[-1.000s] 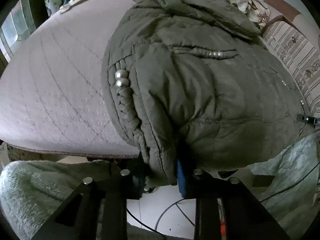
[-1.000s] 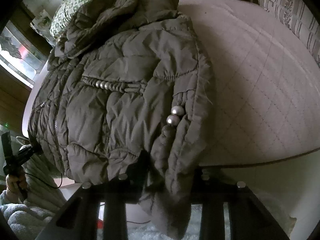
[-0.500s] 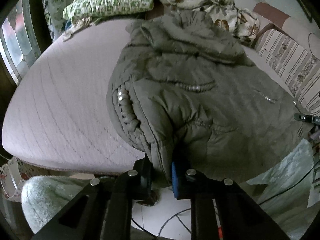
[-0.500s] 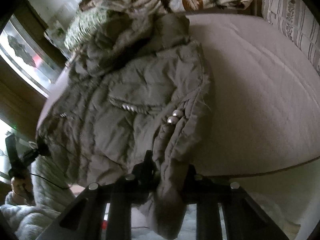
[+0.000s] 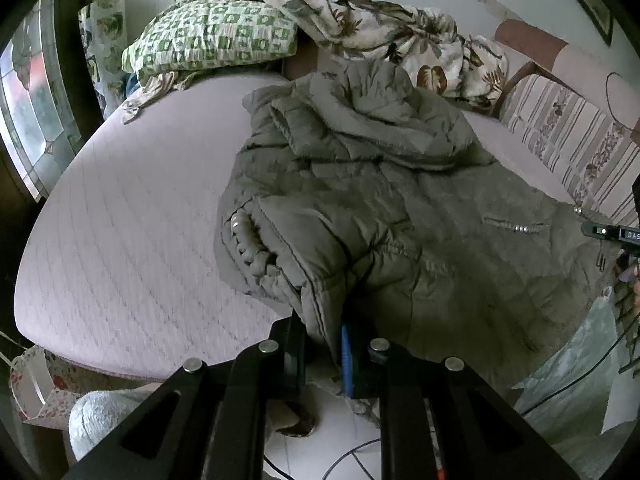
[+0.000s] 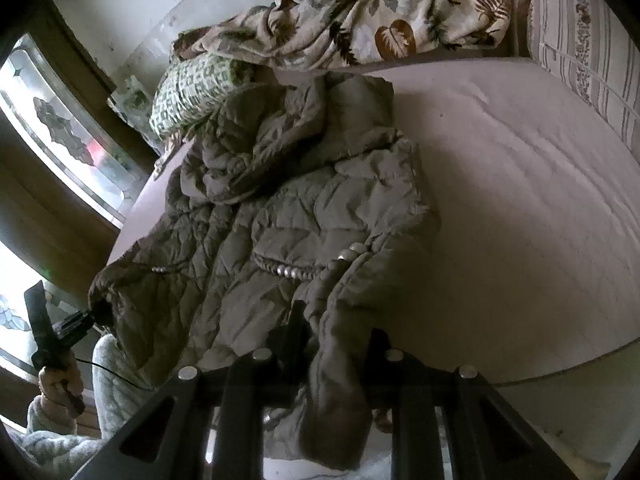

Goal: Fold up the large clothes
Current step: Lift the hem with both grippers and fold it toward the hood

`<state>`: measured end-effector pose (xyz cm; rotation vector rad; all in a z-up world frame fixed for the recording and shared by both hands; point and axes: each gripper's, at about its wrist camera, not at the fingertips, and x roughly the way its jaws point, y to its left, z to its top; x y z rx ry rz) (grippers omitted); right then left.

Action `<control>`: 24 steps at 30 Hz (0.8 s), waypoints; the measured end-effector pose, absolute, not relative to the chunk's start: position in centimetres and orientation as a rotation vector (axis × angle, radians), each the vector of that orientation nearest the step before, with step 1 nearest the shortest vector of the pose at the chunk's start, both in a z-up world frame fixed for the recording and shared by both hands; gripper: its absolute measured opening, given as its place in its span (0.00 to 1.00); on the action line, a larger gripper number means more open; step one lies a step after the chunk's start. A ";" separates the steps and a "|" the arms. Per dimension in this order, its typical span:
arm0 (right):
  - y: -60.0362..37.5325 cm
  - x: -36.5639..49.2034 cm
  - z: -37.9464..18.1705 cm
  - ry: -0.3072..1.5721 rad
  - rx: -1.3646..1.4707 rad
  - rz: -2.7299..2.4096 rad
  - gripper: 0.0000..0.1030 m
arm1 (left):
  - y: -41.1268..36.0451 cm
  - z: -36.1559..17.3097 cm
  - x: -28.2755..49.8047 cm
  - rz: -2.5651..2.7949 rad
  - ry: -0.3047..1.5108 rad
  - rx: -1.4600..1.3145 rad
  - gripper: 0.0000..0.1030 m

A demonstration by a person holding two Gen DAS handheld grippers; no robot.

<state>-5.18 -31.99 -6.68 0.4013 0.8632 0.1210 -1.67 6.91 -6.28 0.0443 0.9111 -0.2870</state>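
An olive-green quilted hooded jacket (image 5: pixel 400 208) lies on a pale pink mattress (image 5: pixel 132 224), its hood toward the pillows. It also shows in the right wrist view (image 6: pixel 288 216). My left gripper (image 5: pixel 326 354) is shut on the jacket's lower hem at one corner, over the mattress front edge. My right gripper (image 6: pixel 336 356) is shut on the hem at the other corner, with a sleeve cuff hanging down between the fingers. The left gripper also shows in the right wrist view (image 6: pixel 94 312) at far left, and the right gripper in the left wrist view (image 5: pixel 612 234) at far right.
A green checked pillow (image 5: pixel 212 40) and a leaf-print blanket (image 5: pixel 384 28) lie at the head of the bed. A striped cushion (image 6: pixel 588 40) stands along the right side. Cables run over the white floor (image 5: pixel 340 456) below the bed edge. A window (image 6: pixel 68 148) is on the left.
Both grippers have drawn back and up with the hem held, so the jacket looks smaller and farther, its lower edge lifted and slack, and the pillows have come into view.
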 end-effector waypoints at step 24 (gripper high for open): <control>-33.1 -0.9 -1.8 0.787 0.391 0.124 0.22 | 6.3 -3.2 3.0 -0.287 0.832 0.008 0.14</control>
